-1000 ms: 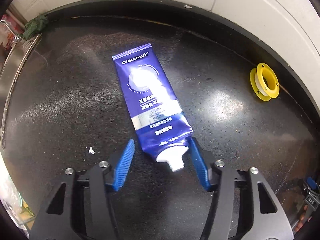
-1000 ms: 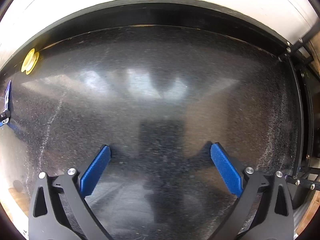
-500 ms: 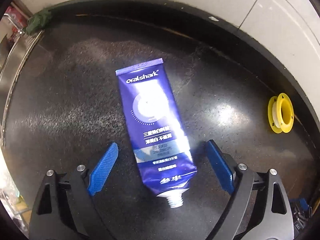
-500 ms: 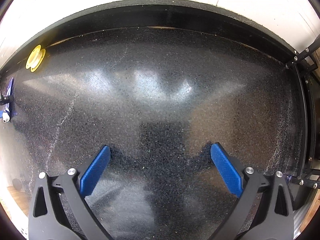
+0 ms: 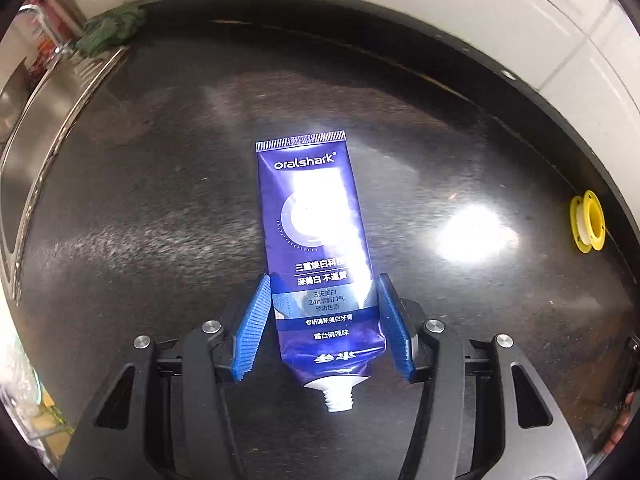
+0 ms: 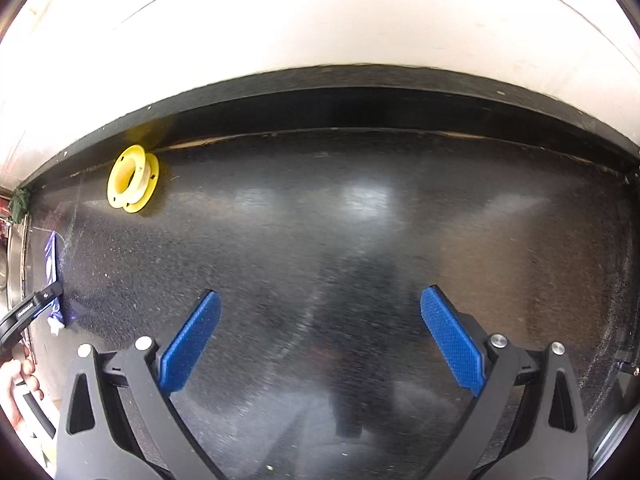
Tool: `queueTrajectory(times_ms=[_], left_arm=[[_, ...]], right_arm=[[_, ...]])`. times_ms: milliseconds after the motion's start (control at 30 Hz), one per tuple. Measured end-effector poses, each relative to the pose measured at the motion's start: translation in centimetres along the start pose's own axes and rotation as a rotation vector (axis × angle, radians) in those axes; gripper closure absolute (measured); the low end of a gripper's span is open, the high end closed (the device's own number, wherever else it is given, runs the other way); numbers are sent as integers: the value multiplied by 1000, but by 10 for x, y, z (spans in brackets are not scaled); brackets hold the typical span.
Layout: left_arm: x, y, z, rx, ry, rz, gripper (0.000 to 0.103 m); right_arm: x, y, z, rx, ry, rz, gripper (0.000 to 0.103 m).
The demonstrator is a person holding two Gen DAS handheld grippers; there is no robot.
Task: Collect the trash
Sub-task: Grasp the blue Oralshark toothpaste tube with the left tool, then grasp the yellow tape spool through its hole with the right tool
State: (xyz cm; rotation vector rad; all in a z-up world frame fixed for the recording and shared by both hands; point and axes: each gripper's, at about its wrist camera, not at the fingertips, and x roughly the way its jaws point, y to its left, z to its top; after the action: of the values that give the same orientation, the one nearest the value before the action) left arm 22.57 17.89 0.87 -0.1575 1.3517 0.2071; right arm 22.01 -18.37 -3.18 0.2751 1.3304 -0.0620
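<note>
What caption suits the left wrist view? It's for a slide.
Left tongs closing around the capless blue toothpaste tube on the dark countertop, yellow spool nearby.

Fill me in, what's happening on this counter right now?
A person is collecting trash with two handheld grippers. The left gripper has just been closing around the lower end of a blue capless toothpaste tube lying on the black counter; its pads sit against the tube's sides. The right gripper hangs open over bare counter. A yellow spool sits by the back wall.
</note>
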Motion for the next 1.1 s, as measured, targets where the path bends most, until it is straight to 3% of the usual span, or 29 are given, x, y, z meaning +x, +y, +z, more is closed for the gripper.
queueTrajectory(times_ms=[167,333,433,567,833,900,933,967,1100], left_arm=[[-2,54,-12,-50,27,5,51],[-10,88,-41,-88,27,-33,51],[-6,91,-57,-65,23,-26,51],[-9,84,-53,-59,30,-38,51],[-8,71,-47,-43,15,-29,51],[-10,69,-48,-46,12,-32,51],[-11,69,-47,-48,11,-34,51],[-11,69,-47,-48,12,-35,51],[-12,67,-51,-50,19,-58,51]], right_arm=[[6,30,10,-8,-4,-8,6],[4,57,27,82,-62,21,6],[8,80,41,94,-100,25,7],[16,109,58,63,-152,-19,10],[39,138,79,-13,-130,-111,28],[41,147,80,-63,-143,-119,37],[40,151,80,-88,-150,-113,55],[39,157,74,-117,-150,-95,83],[36,159,69,-163,-104,-44,87]])
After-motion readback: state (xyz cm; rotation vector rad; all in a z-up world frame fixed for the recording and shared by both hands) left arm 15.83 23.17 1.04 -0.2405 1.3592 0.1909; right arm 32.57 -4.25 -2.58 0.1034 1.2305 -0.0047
